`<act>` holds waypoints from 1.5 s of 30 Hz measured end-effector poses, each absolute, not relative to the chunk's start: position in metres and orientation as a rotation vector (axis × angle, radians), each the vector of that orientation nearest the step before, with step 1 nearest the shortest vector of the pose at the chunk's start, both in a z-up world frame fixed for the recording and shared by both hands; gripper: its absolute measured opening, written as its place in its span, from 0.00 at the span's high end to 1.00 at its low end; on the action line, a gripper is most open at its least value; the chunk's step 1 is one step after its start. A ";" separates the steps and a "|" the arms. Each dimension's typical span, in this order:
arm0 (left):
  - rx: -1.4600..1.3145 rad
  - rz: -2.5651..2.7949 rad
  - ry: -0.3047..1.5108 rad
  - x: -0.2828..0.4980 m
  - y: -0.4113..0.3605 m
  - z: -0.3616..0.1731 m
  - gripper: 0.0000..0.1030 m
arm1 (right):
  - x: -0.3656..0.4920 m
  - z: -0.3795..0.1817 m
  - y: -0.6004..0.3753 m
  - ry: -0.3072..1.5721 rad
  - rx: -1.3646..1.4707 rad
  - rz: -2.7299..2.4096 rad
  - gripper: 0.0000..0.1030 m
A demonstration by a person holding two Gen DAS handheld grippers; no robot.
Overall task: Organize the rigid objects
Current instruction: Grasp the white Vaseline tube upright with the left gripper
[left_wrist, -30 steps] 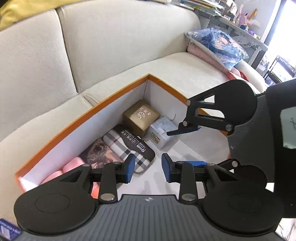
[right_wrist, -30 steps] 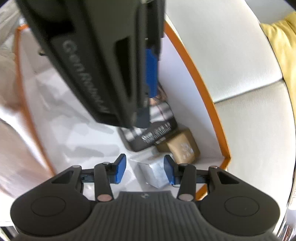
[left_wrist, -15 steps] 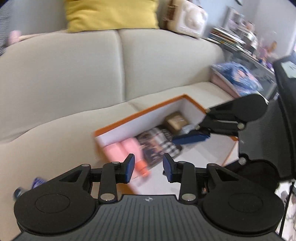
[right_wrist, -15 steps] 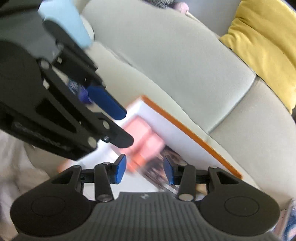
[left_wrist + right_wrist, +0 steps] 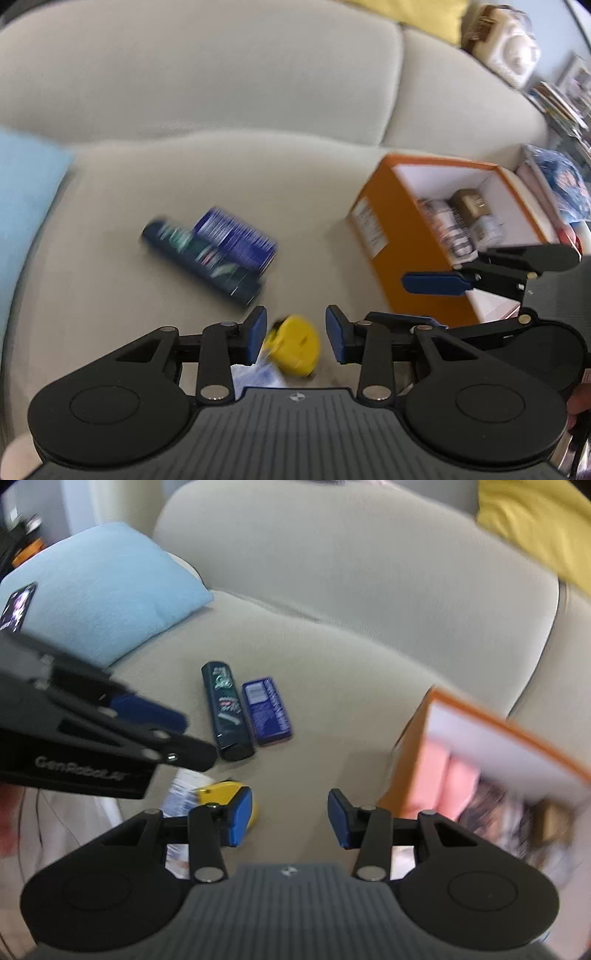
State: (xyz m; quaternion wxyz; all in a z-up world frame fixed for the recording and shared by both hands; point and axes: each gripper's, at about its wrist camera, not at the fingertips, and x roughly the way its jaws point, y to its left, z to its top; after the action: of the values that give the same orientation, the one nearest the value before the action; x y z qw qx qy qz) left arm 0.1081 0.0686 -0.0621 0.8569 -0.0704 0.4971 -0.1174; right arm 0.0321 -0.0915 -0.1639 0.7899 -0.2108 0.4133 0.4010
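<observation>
An orange box (image 5: 391, 236) with white inner walls stands on the beige sofa seat and holds several packed items; it also shows in the right wrist view (image 5: 406, 775). A dark green tube (image 5: 226, 710) and a blue pack (image 5: 266, 710) lie side by side on the seat, also in the left wrist view as tube (image 5: 201, 258) and pack (image 5: 238, 236). A yellow object (image 5: 295, 345) lies on a white-blue packet (image 5: 181, 792). My left gripper (image 5: 295, 336) is open above the yellow object. My right gripper (image 5: 290, 818) is open and empty beside the box.
A light blue cushion (image 5: 96, 594) with a phone (image 5: 16, 605) on it lies at the sofa's left end. A yellow cushion (image 5: 532, 520) sits on the backrest. A blue patterned bundle (image 5: 561, 184) lies beyond the box.
Both grippers have left the inside of the box and swung left over the seat. The tube, blue pack and yellow object have come into view. Both stay open.
</observation>
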 end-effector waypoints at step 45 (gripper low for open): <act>-0.435 -0.045 1.292 0.112 0.133 -0.144 0.75 | 0.034 -0.235 -0.026 1.057 -0.508 1.013 0.57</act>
State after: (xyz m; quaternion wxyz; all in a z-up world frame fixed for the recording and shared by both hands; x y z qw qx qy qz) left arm 0.1119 0.1333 -0.1438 0.7763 -0.2011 0.5970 -0.0209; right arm 0.0338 -0.0258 -0.2353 0.7145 -0.2293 0.4773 0.4572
